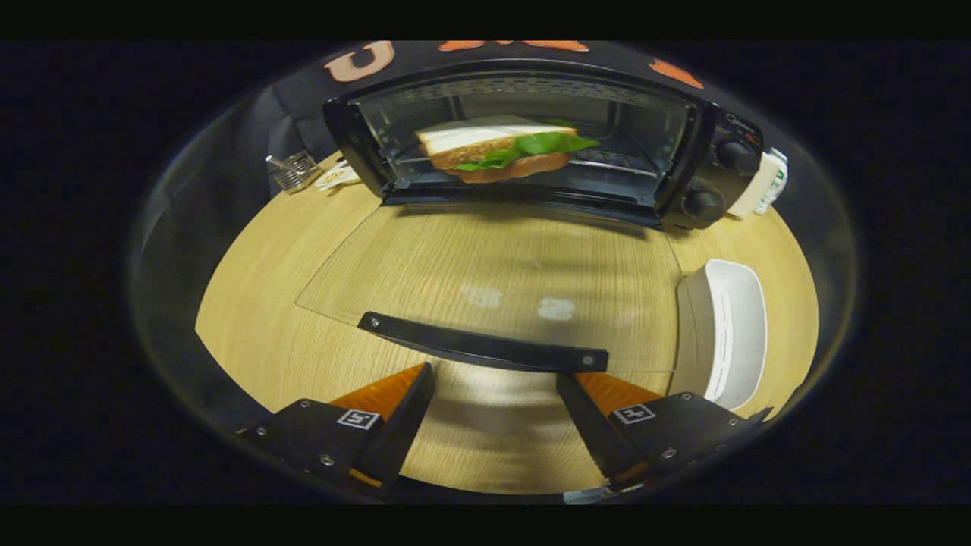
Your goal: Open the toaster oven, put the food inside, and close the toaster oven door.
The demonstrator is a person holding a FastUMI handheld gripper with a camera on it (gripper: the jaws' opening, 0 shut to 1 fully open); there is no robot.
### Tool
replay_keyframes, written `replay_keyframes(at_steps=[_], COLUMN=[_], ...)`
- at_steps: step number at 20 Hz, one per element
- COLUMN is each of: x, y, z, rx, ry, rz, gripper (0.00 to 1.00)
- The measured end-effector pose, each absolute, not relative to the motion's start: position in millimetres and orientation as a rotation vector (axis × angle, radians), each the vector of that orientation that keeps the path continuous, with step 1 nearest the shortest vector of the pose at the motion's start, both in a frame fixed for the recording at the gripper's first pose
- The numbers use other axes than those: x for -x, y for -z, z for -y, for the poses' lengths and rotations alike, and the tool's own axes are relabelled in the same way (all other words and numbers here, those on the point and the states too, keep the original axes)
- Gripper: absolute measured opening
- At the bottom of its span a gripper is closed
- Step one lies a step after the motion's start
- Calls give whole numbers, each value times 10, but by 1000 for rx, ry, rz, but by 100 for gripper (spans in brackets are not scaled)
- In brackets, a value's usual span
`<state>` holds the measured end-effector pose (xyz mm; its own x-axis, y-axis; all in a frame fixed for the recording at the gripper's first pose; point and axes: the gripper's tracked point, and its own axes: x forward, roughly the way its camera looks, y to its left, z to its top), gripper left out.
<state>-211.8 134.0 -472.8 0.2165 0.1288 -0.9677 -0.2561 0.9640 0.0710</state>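
Two fingers of gripper (494, 398) spread apart, holding nothing, poised just short of door handle (483, 343) for lifting. Glass door (493, 273) lies flat open ahead; sandwich (501, 148) already on rack inside toaster oven (705, 163) beyond. White tray (732, 334) sits right of fingers.

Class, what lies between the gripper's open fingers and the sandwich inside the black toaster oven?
In the gripper view, the folded-down glass oven door with its black handle bar lies between the gripper and the sandwich.
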Motion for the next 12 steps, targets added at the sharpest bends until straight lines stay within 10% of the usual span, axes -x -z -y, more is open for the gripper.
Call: replay_keyframes(at_steps=[12], x=[1064], y=[4167], z=[-1360], rx=[112], ry=[-215], rz=[-1088], gripper=[92])
